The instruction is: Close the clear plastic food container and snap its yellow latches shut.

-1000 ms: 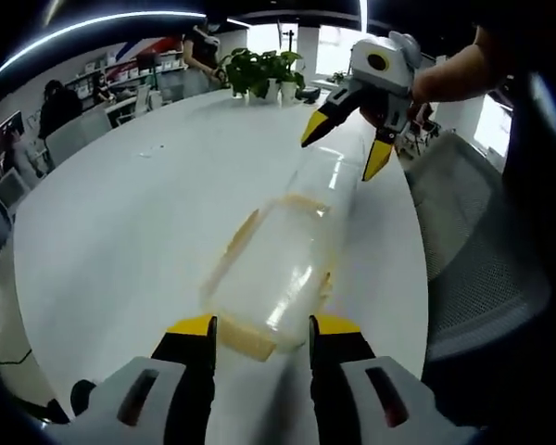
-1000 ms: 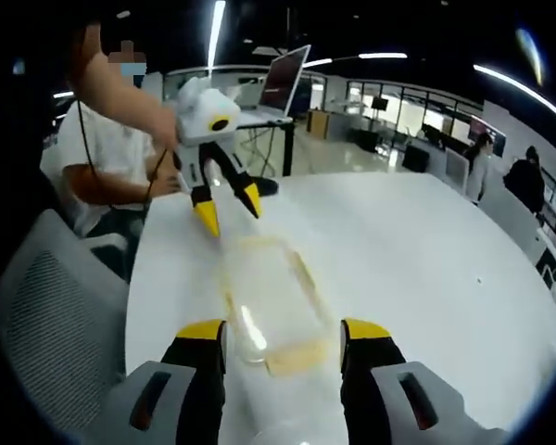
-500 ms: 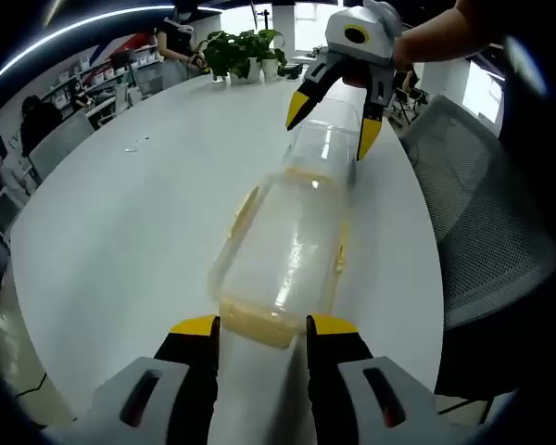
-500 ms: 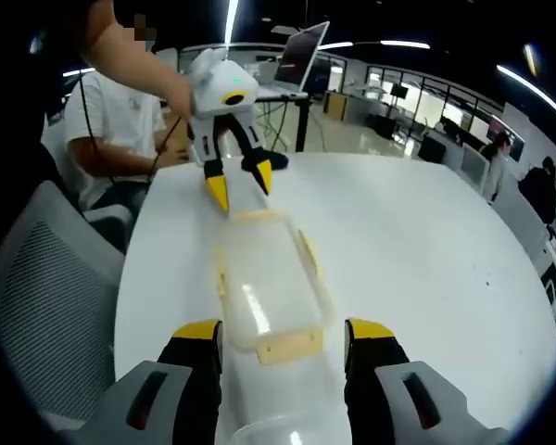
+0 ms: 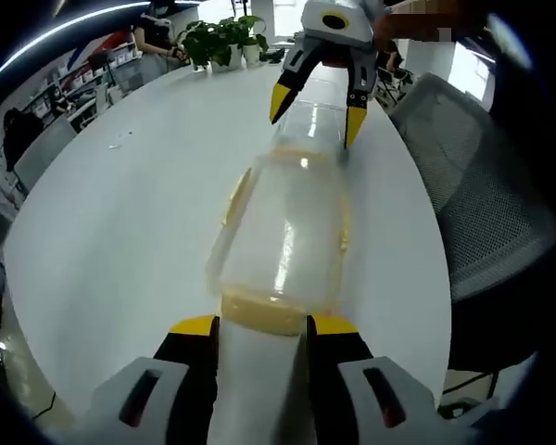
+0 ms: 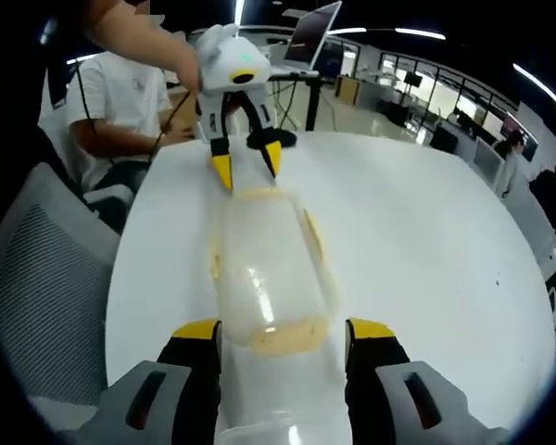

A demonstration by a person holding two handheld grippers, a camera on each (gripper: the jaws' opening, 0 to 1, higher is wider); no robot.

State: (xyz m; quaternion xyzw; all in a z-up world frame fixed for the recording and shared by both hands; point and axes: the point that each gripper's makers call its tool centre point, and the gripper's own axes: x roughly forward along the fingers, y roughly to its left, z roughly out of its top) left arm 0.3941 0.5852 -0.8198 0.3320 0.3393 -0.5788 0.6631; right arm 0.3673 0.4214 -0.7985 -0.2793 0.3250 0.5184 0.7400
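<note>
A long clear plastic container (image 5: 287, 232) lies on the white table (image 5: 120, 213), with yellow latches at its ends and sides. In the left gripper view, my left gripper (image 5: 264, 326) is open, its jaws straddling the near end latch (image 5: 262, 313). At the far end my right gripper (image 5: 315, 113) is open over the container, one jaw on each side. The right gripper view shows the same from the other end: the container (image 6: 269, 269), my open right gripper (image 6: 284, 331) around the near yellow latch (image 6: 284, 336), and the left gripper (image 6: 248, 165) open at the far end.
A grey mesh chair (image 5: 482, 213) stands by the table's edge, seen too as the chair (image 6: 46, 278). Potted plants (image 5: 213, 37) sit at the table's far end. A person in a white shirt (image 6: 111, 102) sits behind it, near an open laptop (image 6: 315, 32).
Both grippers have closed in on the container's ends. Each near end latch now lies between that view's own jaws, and the other gripper's jaws have come down around the far end.
</note>
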